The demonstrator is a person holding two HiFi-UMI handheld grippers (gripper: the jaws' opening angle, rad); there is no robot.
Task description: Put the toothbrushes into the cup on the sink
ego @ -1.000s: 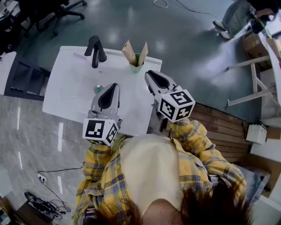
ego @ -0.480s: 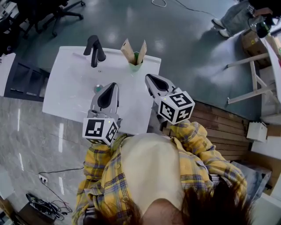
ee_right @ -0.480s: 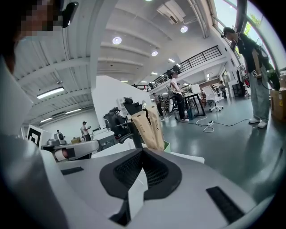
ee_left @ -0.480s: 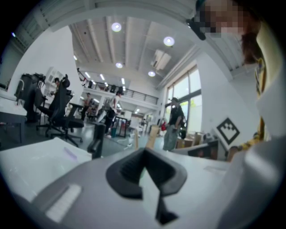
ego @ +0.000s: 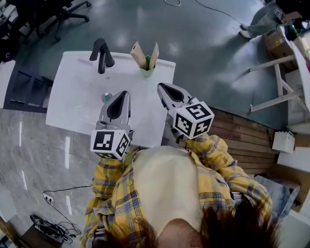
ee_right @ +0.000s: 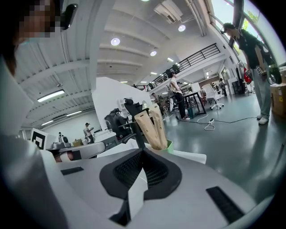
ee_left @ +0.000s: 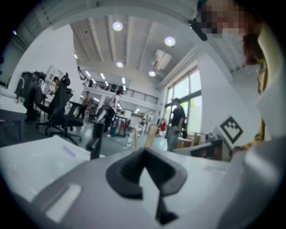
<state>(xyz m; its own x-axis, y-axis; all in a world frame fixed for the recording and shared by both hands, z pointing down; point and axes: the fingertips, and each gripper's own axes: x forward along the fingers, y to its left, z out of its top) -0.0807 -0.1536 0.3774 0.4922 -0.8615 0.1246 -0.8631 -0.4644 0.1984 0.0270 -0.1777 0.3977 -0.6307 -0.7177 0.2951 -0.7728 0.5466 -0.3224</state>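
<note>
Two toothbrushes in brown card packs point(ego: 138, 54) point(ego: 154, 52) stand splayed in a green cup point(ego: 147, 72) at the back right corner of the white sink point(ego: 77, 104). My right gripper point(ego: 160, 86) hovers shut and empty just in front of the cup, a little to its right. The left gripper point(ego: 121, 94) is shut with nothing in it, over the basin near the drain. In the right gripper view the packs point(ee_right: 150, 129) and cup point(ee_right: 170, 145) rise just beyond the closed jaw tips point(ee_right: 143, 151). The left gripper view shows its closed tips point(ee_left: 144, 150) and the packs point(ee_left: 150, 136) further off.
A black faucet point(ego: 101, 52) stands at the sink's back edge, left of the cup. A round drain plug point(ego: 106, 97) sits in the basin. Wooden decking point(ego: 242, 140) lies to the right, office chairs point(ego: 58, 12) at the far left, a person point(ego: 265, 17) at the top right.
My right gripper has drawn back a little from the cup. The left gripper has hardly moved. The packs stay in the cup.
</note>
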